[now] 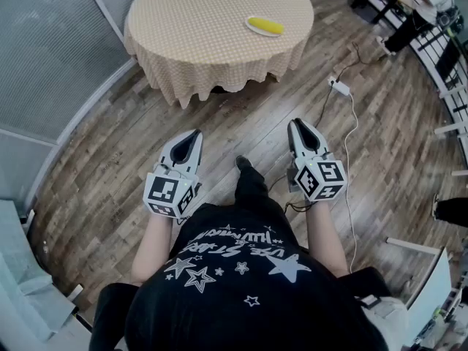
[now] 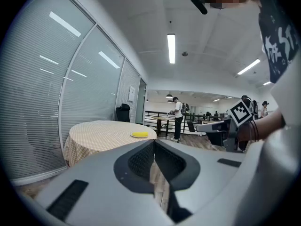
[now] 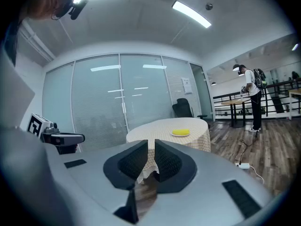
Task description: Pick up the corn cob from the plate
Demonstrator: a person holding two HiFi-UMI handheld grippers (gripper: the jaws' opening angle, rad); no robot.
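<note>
A yellow corn cob (image 1: pixel 265 25) lies on a small white plate (image 1: pixel 251 21) near the right edge of a round table (image 1: pixel 197 35) with a checked cloth, far ahead of me. My left gripper (image 1: pixel 194 134) and right gripper (image 1: pixel 297 123) hang side by side over the wooden floor, well short of the table, both shut and holding nothing. In the left gripper view the corn cob (image 2: pixel 139 134) shows far beyond the shut left gripper (image 2: pixel 154 143). In the right gripper view the corn cob (image 3: pixel 181 132) lies far past the shut right gripper (image 3: pixel 151 143).
A glass partition (image 1: pixel 44 57) runs along the left. A white power strip (image 1: pixel 340 87) and its cable lie on the floor right of the table. A black office chair (image 3: pixel 184 109) stands behind the table. A person (image 2: pixel 178 119) stands at another table farther back.
</note>
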